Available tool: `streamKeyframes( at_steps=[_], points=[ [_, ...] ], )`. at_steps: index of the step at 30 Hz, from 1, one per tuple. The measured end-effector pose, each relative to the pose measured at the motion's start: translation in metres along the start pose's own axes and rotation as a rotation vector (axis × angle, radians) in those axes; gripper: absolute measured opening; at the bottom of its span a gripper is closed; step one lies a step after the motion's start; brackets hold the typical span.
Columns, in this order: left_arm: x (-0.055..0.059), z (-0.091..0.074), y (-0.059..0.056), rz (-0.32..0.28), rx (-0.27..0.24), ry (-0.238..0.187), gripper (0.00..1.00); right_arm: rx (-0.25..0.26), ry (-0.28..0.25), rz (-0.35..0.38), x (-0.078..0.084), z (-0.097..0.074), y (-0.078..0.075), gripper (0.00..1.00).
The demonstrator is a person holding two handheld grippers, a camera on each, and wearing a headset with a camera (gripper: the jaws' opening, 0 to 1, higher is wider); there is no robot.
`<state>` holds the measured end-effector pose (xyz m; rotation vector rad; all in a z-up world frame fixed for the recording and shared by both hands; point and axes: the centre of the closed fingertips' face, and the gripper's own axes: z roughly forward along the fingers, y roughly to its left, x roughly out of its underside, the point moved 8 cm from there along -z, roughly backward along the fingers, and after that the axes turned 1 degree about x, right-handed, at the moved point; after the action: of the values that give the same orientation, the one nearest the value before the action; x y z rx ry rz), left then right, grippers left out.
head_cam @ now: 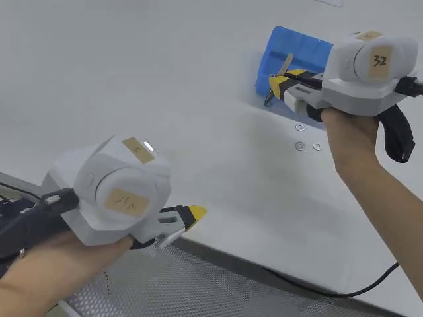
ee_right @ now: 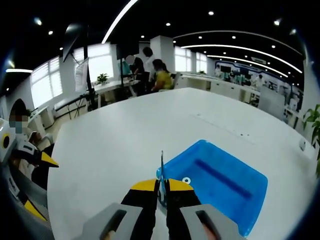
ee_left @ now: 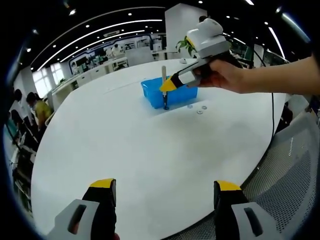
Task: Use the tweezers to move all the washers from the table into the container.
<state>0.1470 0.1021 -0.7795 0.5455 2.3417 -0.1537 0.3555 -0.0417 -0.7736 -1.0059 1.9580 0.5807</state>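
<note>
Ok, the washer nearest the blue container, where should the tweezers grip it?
Probably the ring's edge, one tip of the tweezers through the hole, coming steeply from above: the washer lies flat on the table, leaving no side to pinch.

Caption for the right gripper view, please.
Right gripper shut on tweezers at the blue container's edge, one washer inside.

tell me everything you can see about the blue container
The blue container is a shallow, open-topped rectangular tray, plastic by its look, with rounded corners and a darker stripe along its floor. It sits flat on the white table. One washer lies inside, near the corner closest to the right gripper, whose jaws are shut on the tweezers. The tweezers point down by that corner; whether they touch the tray cannot be told.
</note>
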Motion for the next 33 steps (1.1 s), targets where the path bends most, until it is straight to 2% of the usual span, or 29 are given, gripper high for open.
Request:
streamKeyframes(
  at_steps=[5,12,18,21,24,29,33],
  points=[
    [0.0007,0.0002,0.0000,-0.002,0.002,0.001,0.81,0.007,0.001,-0.009,0.0010,-0.0020,0.0010,0.02],
    [0.0013,0.0005,-0.0005,0.002,0.006,0.008,0.81,0.002,0.012,-0.065,0.0016,-0.0042,0.0046,0.02],
    [0.0014,0.0008,0.0000,0.003,0.002,0.010,0.81,-0.019,0.004,0.008,0.0041,-0.0060,0.0005,0.02],
    [0.0016,0.0009,-0.0001,0.002,0.003,0.011,0.81,-0.015,0.010,-0.013,0.0051,-0.0064,-0.0003,0.02],
    [0.0017,0.0012,-0.0006,0.006,0.006,0.014,0.81,-0.020,0.019,0.017,0.0047,-0.0050,-0.0044,0.03],
    [0.0020,0.0016,-0.0009,0.009,0.009,0.019,0.80,-0.019,0.031,0.013,0.0037,-0.0019,-0.0015,0.02],
    [0.0025,0.0019,-0.0009,0.009,0.010,0.021,0.80,-0.002,0.045,-0.021,0.0025,-0.0007,0.0008,0.02]
  ],
)
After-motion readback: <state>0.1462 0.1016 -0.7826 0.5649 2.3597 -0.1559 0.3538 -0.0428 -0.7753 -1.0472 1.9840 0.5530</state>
